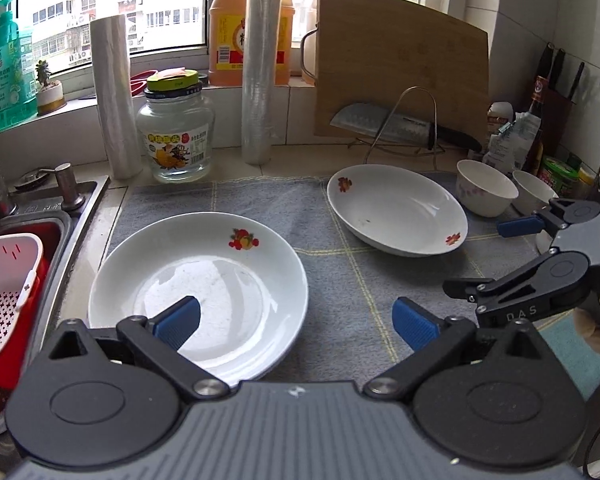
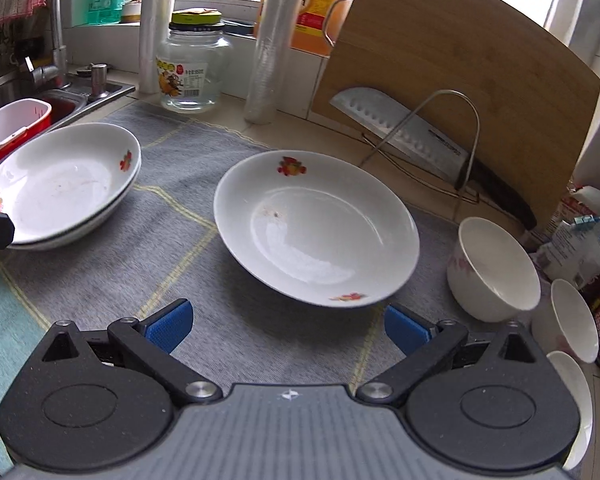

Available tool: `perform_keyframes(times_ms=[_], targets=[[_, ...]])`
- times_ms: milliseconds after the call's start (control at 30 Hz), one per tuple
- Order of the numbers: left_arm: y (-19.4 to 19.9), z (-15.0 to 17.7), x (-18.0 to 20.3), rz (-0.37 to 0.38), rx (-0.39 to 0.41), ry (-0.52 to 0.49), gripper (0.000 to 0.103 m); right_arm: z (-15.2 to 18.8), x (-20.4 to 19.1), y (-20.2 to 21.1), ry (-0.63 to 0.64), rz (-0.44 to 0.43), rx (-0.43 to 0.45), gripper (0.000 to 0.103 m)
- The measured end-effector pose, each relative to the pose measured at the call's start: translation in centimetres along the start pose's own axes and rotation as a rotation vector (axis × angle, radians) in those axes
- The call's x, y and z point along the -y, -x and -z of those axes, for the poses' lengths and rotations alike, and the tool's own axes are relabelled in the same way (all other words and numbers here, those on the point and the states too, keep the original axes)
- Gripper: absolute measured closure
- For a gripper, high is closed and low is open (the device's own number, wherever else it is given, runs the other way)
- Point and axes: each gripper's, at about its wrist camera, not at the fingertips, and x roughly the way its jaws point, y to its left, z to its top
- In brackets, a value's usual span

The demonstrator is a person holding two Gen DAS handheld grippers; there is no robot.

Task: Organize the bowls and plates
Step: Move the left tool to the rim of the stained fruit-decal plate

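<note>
A gray cloth mat (image 1: 340, 280) lies flat on the desk (image 1: 300, 156), and the dishes sit on it. On the left side, near the sink (image 1: 40, 216), two white plates (image 2: 60, 184) with little fruit pictures are stacked, one inside the other. The left gripper (image 1: 296, 322) hovers at the near edge of this stack, its blue fingers (image 1: 178, 322) spread wide and holding nothing. One finger hangs over the top plate and the other is over the mat. More to the right lies a single white plate (image 2: 316, 228) with the same fruit pictures, apart from the stack. The right gripper (image 2: 286, 326) is just at the near edge of this plate, its blue fingers (image 2: 168, 326) also wide apart and empty. Right of the single plate sits a small white bowl (image 2: 494, 268) with pink flowers. Two more small white bowls (image 2: 572, 320) are further right, at the edge of the mat. At the far side a wooden cutting board (image 2: 452, 68) leans on the wall, with a big knife (image 2: 416, 140) on a wire rack in front of it. A glass jar (image 1: 176, 132) with a yellow lid and two tall rolls of plastic wrap (image 1: 260, 68) stand at the far edge of the mat. A red and white strainer basket (image 1: 4, 292) sits in the sink.
</note>
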Motion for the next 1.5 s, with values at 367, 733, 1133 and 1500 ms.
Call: perform_keyframes(times_ms=[367, 733, 1133, 1500], targets=[[-1.1, 0.8, 7.1, -0.047, -0.039, 0.038, 0.001, 4.3, 4.8, -0.6, 0.012, -0.110, -0.005, 0.000], [-4.4, -2.2, 7.7, -0.026, -0.083, -0.029, 0.001, 4.1, 5.5, -2.6, -0.001, -0.139, -0.013, 0.000], [-10.0, -6.8, 6.4, 0.080, -0.174, -0.127, 0.001, 2.0, 4.7, -5.7, -0.038, -0.147, -0.024, 0.000], [-14.7, -10.8, 6.6, 0.150, -0.273, -0.197, 0.001, 1.6, 4.7, -6.8, -0.097, -0.152, -0.019, 0.000]])
